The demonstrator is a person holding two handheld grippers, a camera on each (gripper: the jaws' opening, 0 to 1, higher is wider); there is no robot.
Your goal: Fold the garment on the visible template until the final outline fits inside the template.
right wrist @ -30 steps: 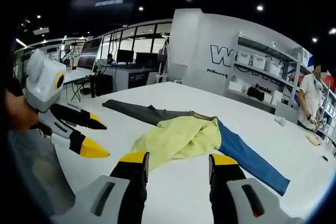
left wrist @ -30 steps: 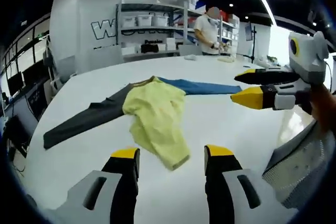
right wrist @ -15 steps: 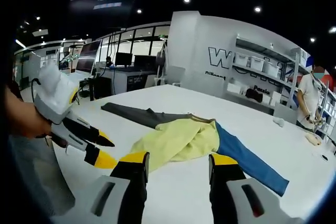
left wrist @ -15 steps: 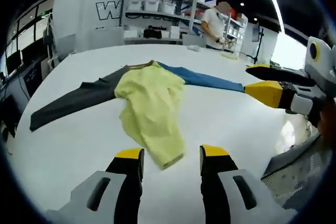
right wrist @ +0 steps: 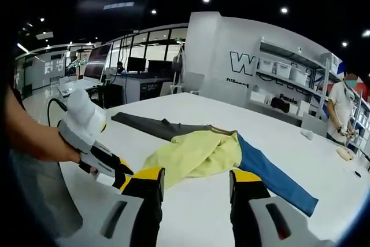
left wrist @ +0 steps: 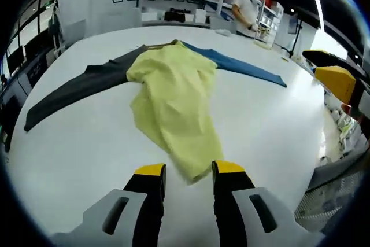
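Step in hand, by judgement: approach for first grasp, folding not begun.

Left to right in left gripper view: dark grey sleeve (left wrist: 75, 88) stretched flat toward left, yellow garment body (left wrist: 173, 105) bunched in middle, blue sleeve (left wrist: 245, 69) reaching right, all on white table (left wrist: 81, 160). Left tool (left wrist: 184, 173) low over table, jaws open w/ modest gap, bottom corner of hem lying btwn yellow tips; nothing gripped yet. Right tool (left wrist: 335, 79) enters at right edge, hovering well apart from cloth.

Right gripper view: right tool (right wrist: 193, 177) wide open, empty, garment ahead of it.

Next move likely: close left tool on hem, lift, bring over toward collar.

Count: 1 garment, 2 sleeves, 2 tools. No template outline made out on table.
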